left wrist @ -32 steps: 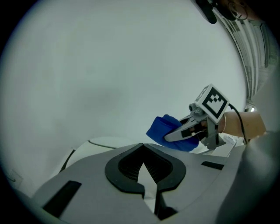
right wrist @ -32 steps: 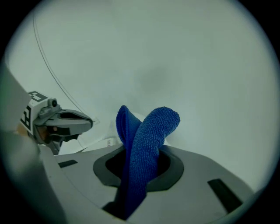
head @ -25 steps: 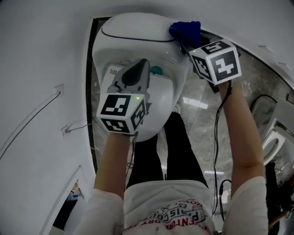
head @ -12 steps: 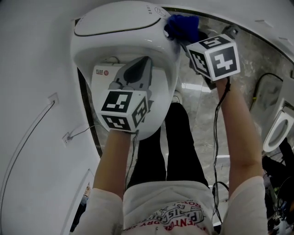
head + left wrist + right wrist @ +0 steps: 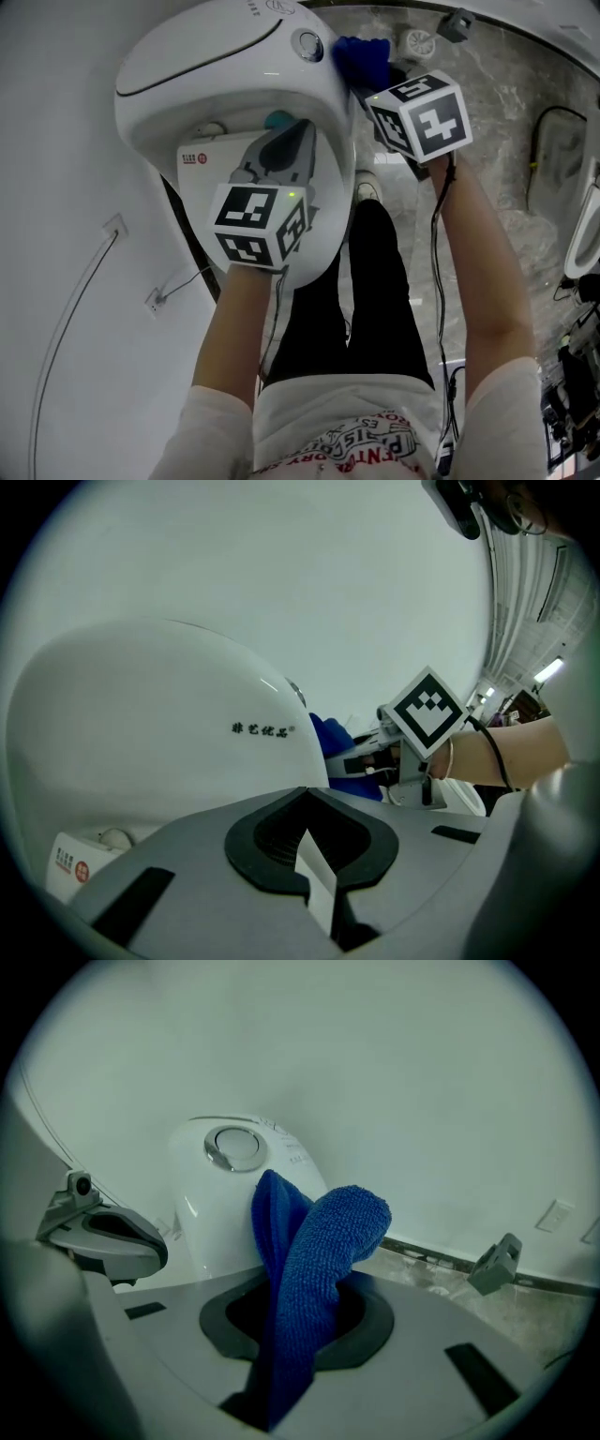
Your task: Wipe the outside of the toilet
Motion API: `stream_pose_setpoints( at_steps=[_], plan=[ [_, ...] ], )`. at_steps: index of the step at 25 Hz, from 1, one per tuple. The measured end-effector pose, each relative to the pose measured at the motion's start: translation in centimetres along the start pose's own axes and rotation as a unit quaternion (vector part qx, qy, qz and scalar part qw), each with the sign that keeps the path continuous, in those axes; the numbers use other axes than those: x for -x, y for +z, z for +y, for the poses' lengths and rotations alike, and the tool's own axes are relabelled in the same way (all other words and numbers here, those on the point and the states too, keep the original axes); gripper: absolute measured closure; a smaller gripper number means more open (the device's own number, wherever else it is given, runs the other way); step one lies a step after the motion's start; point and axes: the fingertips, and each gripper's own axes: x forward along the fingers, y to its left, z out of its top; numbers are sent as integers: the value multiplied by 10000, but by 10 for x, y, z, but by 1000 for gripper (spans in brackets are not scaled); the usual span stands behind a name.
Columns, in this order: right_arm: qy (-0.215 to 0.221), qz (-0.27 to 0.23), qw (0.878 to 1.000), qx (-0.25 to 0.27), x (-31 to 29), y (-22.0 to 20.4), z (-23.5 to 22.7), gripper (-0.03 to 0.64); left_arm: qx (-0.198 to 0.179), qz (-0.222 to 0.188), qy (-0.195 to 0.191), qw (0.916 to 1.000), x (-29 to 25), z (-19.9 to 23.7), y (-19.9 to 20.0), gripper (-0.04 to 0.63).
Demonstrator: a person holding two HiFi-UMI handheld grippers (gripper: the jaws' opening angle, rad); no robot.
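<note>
Floor shows wider now; my right gripper pinches the blue cloth at the toilet, my left gripper is pressed together, and the cloth's contact is hidden.

Toilet close to wall at left — tight gap, open floor on its right

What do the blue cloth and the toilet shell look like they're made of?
The blue cloth looks like matte microfibre terry: fine looped pile. The toilet shell is smooth, glossy white with highlights: glazed ceramic or moulded plastic, can't tell which.
</note>
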Motion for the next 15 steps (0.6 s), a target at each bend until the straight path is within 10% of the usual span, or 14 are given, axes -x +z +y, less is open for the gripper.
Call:
stream_pose_setpoints(
  at_steps=[15],
  plan=[
    [45,216,9984,-520,-16,-122,38,545,-537,459,-609,9956,-2,-34,-75,588]
  ],
)
